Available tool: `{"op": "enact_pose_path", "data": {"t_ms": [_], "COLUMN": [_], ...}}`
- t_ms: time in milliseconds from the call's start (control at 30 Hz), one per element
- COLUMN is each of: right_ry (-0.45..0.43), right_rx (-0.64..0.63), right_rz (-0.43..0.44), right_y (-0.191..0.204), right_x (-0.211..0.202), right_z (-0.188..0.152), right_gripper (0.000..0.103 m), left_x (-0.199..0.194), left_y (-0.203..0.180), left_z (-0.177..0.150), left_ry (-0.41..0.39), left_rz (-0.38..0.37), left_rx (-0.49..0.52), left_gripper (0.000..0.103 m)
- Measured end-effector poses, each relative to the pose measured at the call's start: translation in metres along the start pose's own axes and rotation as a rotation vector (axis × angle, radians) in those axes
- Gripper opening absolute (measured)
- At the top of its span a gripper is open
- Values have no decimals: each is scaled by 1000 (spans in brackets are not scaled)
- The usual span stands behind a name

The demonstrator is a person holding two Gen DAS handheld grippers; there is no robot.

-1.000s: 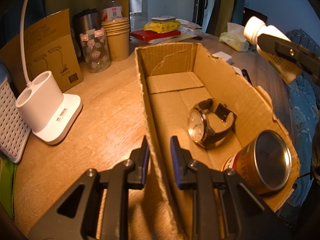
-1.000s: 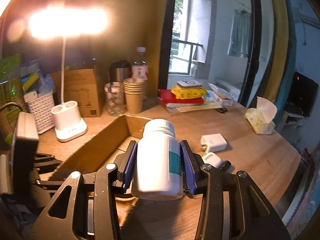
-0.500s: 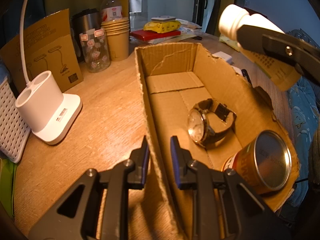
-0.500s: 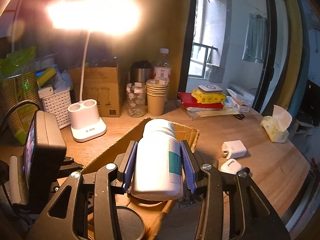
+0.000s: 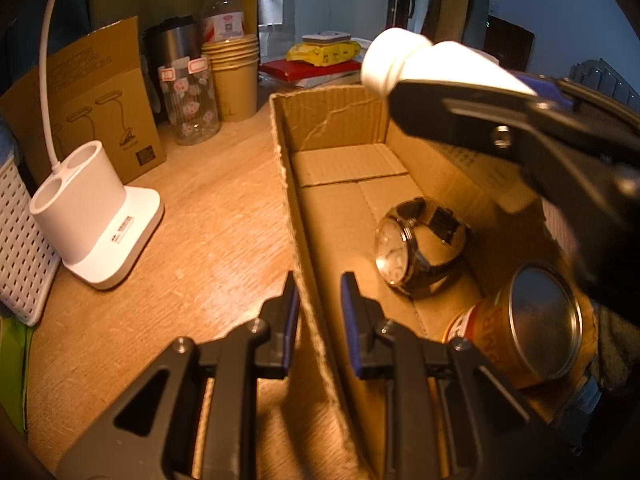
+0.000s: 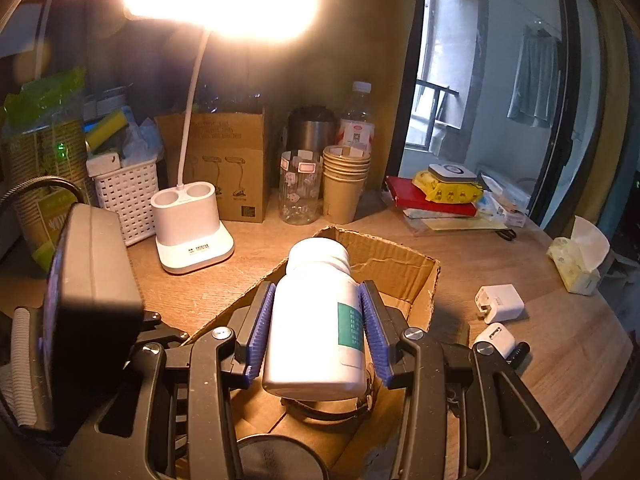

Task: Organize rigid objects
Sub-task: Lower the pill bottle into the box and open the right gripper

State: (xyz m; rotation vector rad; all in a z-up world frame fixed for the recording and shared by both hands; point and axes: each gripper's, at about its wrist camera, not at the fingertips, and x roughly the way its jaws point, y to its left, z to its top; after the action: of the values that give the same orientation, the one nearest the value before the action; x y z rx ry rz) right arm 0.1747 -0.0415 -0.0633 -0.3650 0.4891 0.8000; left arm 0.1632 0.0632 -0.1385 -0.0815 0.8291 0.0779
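Left gripper pinching cardboard box by near wall, jaws nearly closed on it — wristwatch and tin can lying inside. Right gripper clamping white pill bottle, hovering above open box — cap pointing away.

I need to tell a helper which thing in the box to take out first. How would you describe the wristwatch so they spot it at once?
Find the open cardboard box on the wooden desk, beside the white lamp base. On its floor lie two things: a wristwatch in the middle and a tin can on its side at the near end. The watch is the one with a pale round dial and a dark strap.
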Motion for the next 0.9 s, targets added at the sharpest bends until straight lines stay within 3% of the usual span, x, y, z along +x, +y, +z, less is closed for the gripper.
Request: {"op": "enact_pose_path", "data": {"t_ms": [400, 667, 900], "right_ry": [98, 101, 92], "right_rx": [28, 55, 60], "right_rz": [37, 53, 50], "right_y": [-7, -12, -13], "right_x": [23, 23, 21], "right_z": [0, -1, -2], "right_gripper": [45, 54, 54], "left_x": [2, 2, 2], "left_y": [2, 2, 2], "left_z": [0, 1, 1], "left_ry": [6, 7, 7], "left_rz": [-8, -8, -8], "left_rx": [-4, -5, -5], "left_gripper": [21, 21, 21]}}
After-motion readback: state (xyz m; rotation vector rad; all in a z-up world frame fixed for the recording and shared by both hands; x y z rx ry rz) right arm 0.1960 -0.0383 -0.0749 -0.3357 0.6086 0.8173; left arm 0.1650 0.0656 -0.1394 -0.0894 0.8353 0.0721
